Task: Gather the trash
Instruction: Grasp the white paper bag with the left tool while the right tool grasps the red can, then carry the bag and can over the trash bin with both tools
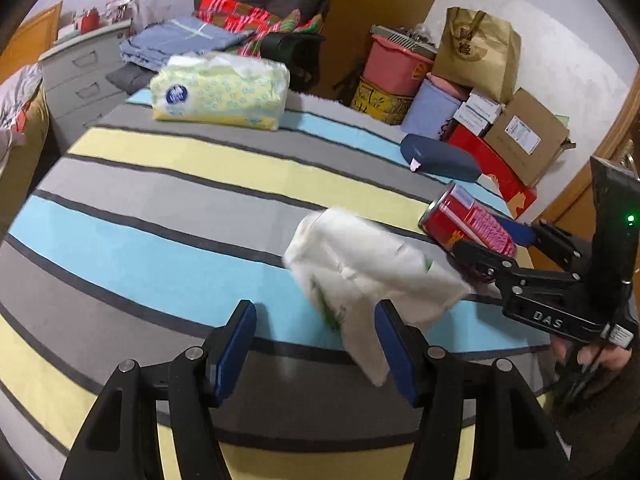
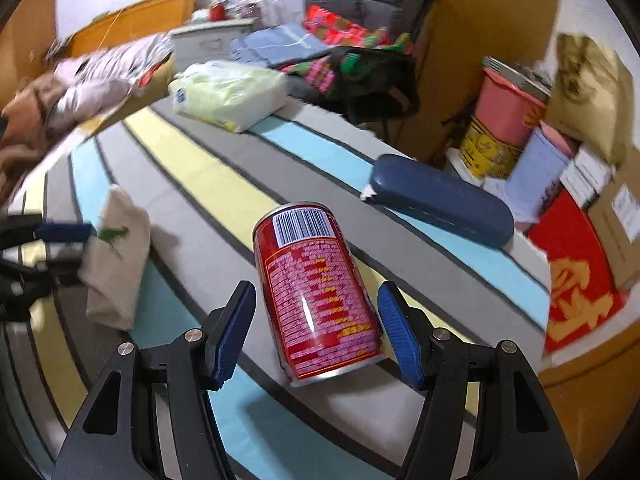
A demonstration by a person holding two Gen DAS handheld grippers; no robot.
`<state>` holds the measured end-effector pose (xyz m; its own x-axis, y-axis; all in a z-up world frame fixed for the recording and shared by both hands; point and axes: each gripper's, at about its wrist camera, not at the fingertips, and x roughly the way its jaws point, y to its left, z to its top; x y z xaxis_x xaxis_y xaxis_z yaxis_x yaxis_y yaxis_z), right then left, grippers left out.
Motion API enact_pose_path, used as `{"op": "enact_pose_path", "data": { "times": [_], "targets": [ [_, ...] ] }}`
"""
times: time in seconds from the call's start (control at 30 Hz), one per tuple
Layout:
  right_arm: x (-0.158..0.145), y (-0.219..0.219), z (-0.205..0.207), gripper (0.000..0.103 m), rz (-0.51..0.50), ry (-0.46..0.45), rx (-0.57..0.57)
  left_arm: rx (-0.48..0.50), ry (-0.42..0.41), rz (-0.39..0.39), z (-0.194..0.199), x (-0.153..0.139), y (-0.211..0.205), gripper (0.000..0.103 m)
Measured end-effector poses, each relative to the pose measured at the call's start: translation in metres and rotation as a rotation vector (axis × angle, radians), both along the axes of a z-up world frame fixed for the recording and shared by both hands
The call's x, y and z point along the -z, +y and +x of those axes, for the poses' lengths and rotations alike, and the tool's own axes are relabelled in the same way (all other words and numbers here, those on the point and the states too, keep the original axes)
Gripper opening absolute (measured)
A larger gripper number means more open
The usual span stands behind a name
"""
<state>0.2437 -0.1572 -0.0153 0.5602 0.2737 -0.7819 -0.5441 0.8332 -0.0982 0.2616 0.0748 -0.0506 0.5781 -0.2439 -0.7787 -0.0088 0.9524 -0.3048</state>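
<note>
Right wrist view: right gripper [image 2: 316,320], jaws apart, straddles a glossy red cylindrical can [image 2: 316,292]. Left gripper [image 1: 316,336], jaws apart, sits beside a crumpled white plastic bag [image 1: 368,272].

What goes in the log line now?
left gripper: open, white plastic bag | right gripper: open, straddling red metal can

The crumpled white bag [image 1: 372,272] is motion-blurred in the left wrist view, so its green print cannot be read, and its lower flap hides part of the left gripper's [image 1: 316,344] right pad. At three o'clock there, the right gripper [image 1: 490,246] covers the near end of the red can [image 1: 468,220]. In the right wrist view, the whole nine o'clock side is smeared: the left gripper [image 2: 60,240] is cut by the edge, its pads unclear against the bag. At two o'clock, the paper bag [image 2: 588,92] and the boxes [image 2: 616,216] are too blurred for their labels.
</note>
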Motion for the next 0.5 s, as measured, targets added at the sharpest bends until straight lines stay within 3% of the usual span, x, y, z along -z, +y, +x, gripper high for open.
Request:
{"op": "enact_pose_path", "data": {
  "times": [0.1,0.13,0.43,0.5],
  "targets": [
    [0.003,-0.01,0.002,0.064,0.081,0.061,0.047,-0.007,-0.005,-0.003,0.004,0.0,-0.008,0.062],
    [0.004,-0.012,0.001,0.06,0.091,0.058,0.059,-0.007,-0.008,-0.005,0.005,0.0,-0.01,0.062],
    [0.006,-0.028,-0.01,0.059,0.153,0.035,0.169,-0.049,-0.038,-0.038,0.017,0.0,-0.029,0.062],
    [0.006,-0.031,-0.009,0.059,0.171,0.035,0.196,-0.029,-0.039,-0.044,0.018,0.002,-0.035,0.054]
  ]
}}
